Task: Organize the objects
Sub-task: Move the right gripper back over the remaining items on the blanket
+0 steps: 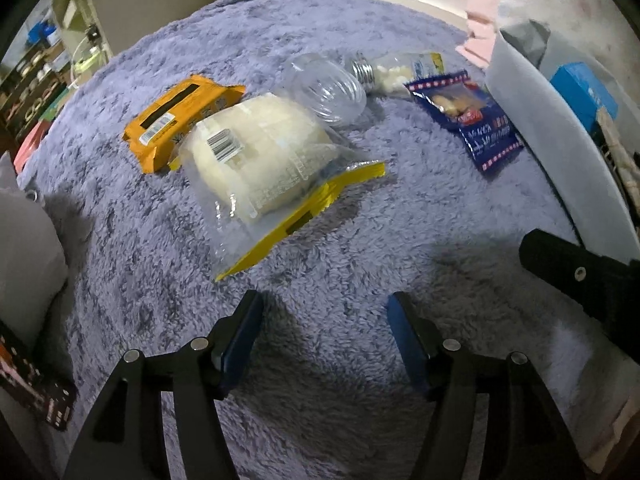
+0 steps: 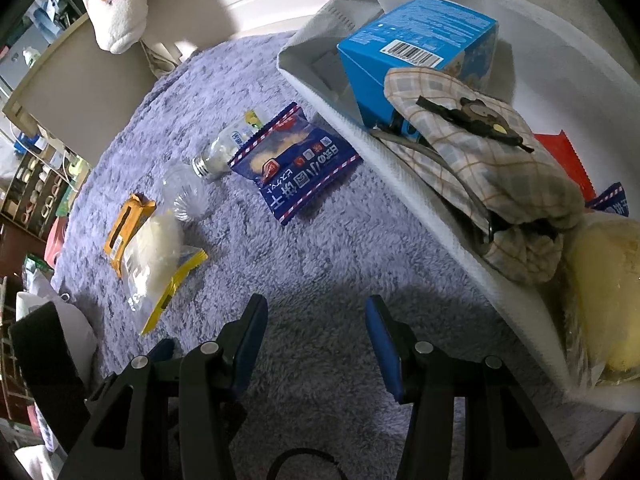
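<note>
Pointing steeply down over rug (image 1: 328, 248), left gripper (image 1: 324, 316) wide, empty, right gripper (image 2: 316, 320) parted, empty

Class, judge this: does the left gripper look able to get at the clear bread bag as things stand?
Probably yes: the left gripper is open and empty, with only bare rug between it and the bread bag.

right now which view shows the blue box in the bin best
The right wrist view: the blue box shows its whole top, barcode included, inside the white bin. The left wrist view catches only a blurred corner at the frame edge.
</note>
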`<state>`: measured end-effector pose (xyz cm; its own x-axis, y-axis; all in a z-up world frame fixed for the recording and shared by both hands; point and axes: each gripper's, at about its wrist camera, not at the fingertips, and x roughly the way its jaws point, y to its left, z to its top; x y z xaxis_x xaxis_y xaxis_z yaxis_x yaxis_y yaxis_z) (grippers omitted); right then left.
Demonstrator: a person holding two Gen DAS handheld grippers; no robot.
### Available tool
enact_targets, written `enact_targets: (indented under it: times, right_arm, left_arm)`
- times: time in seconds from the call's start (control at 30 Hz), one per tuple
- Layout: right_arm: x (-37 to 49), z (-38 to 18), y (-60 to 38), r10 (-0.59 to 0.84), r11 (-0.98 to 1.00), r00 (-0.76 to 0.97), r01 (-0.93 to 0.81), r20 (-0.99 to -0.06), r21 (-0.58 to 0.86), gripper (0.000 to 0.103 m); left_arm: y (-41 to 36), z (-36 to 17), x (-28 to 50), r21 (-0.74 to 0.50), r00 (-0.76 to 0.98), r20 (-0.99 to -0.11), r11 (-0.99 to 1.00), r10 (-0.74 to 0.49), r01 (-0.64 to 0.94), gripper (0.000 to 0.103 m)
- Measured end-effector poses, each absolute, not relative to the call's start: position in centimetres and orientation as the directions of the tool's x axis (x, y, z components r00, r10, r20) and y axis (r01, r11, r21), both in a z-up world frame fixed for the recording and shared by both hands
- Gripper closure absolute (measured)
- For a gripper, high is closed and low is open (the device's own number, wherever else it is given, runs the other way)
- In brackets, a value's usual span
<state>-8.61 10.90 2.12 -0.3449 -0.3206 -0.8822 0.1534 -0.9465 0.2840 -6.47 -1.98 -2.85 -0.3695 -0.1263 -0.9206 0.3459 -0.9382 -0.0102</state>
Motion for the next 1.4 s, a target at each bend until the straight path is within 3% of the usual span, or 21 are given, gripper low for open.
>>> enact_targets:
  times: [0.47,1.4]
  right_arm:
    - [-8.6,2.0,10.9,-0.313,-0.949,-0.348,0.155,-0.884,0.275,0.054]
    - [-8.4,2.4,10.3,-0.291,-0.955,-0.369,0.17,-0.883,0.243,0.054]
  left_arm:
    - [-1.9,-2.9,-7.2,0.009,-0.332,-0.936,-0.951,-0.116,0.308,0.036]
    - [-1.3,-2.4,-4.1,-0.028,-0.453,-0.885,-0.958,-0.109,0.284,0.035]
